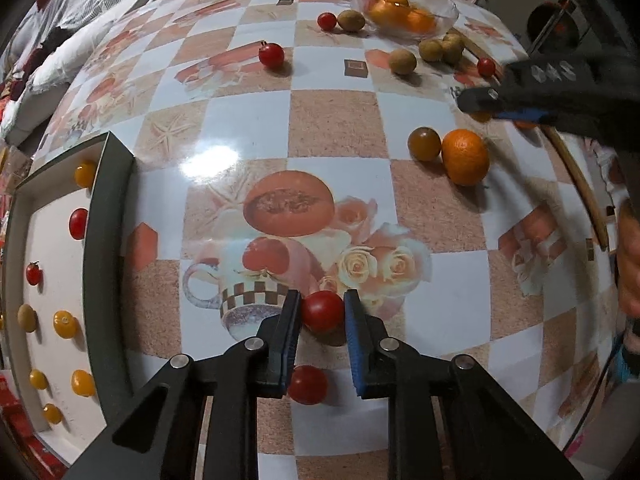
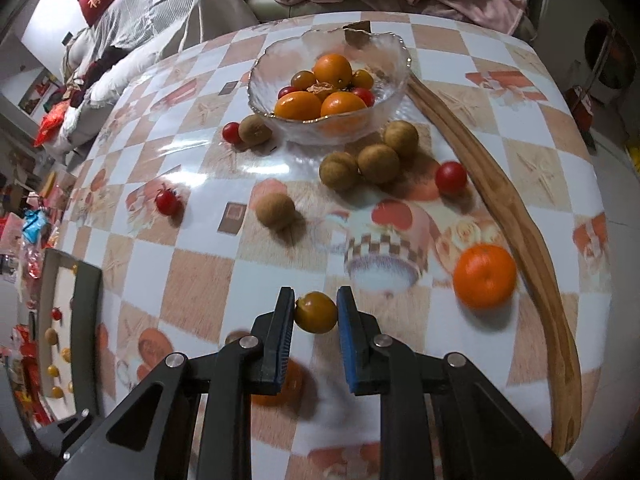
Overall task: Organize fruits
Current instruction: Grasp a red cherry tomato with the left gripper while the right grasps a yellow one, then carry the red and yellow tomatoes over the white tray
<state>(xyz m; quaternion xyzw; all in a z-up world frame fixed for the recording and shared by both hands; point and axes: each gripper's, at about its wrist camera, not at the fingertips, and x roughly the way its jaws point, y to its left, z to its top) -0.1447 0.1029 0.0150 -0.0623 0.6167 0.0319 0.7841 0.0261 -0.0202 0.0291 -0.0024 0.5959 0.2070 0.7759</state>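
Note:
My left gripper [image 1: 322, 312] is shut on a red cherry tomato [image 1: 322, 311] just above the table; a second red tomato [image 1: 307, 384] lies under the fingers. My right gripper [image 2: 316, 312] is shut on a yellow-brown cherry tomato [image 2: 316, 313], held above the table. It shows at the right of the left wrist view [image 1: 480, 100]. A dark-rimmed white tray [image 1: 108, 208] at the left holds several small tomatoes. A glass bowl [image 2: 256, 80] at the back holds oranges and tomatoes.
Loose on the table are an orange [image 2: 485, 275], brown longans [image 2: 275, 211] [image 2: 378, 163], red tomatoes [image 2: 451, 176] [image 2: 167, 201] and a dark tomato [image 1: 424, 143]. A curved wooden tray [image 2: 516, 216] runs along the right edge. Bedding and clothes lie beyond the table.

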